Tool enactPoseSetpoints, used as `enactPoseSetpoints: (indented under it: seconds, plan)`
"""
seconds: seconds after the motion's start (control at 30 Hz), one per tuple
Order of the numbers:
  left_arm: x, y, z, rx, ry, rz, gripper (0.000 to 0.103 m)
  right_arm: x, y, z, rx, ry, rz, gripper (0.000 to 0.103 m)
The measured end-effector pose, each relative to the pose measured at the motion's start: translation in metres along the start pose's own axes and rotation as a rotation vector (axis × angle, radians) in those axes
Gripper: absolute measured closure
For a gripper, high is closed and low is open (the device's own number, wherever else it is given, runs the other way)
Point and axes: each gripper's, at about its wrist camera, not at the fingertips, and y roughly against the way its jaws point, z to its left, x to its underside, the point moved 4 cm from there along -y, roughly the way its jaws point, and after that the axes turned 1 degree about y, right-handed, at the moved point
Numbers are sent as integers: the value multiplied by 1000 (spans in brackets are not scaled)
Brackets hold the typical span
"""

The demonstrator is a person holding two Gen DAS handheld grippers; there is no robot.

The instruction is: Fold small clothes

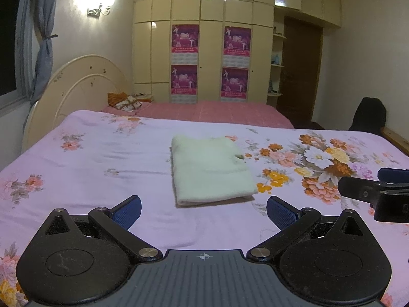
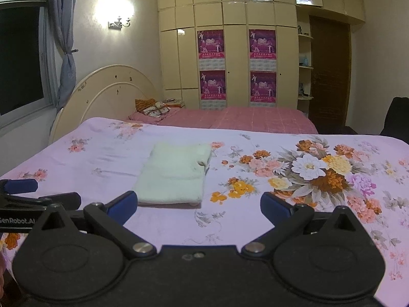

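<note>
A pale green cloth (image 1: 211, 168) lies folded into a neat rectangle on the pink floral bedsheet (image 1: 102, 158). It also shows in the right wrist view (image 2: 175, 175). My left gripper (image 1: 203, 212) is open and empty, just short of the cloth's near edge. My right gripper (image 2: 198, 206) is open and empty, also just short of the cloth, with the cloth ahead and a little left. The right gripper shows at the right edge of the left wrist view (image 1: 373, 192). The left gripper shows at the left edge of the right wrist view (image 2: 38, 194).
A second bed with a pink cover (image 1: 217, 113) stands behind, with cushions (image 1: 125, 102) near its cream headboard (image 1: 76, 89). A cream wardrobe (image 1: 209, 51) with posters fills the back wall. A dark chair (image 1: 368, 115) stands at the right.
</note>
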Motion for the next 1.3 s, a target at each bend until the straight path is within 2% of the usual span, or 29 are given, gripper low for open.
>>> enactPoseSetpoints:
  seconds: [1.3]
  plan:
    - [-2, 7, -27, 10, -45, -13, 0, 2, 11, -26, 33, -9, -14, 1]
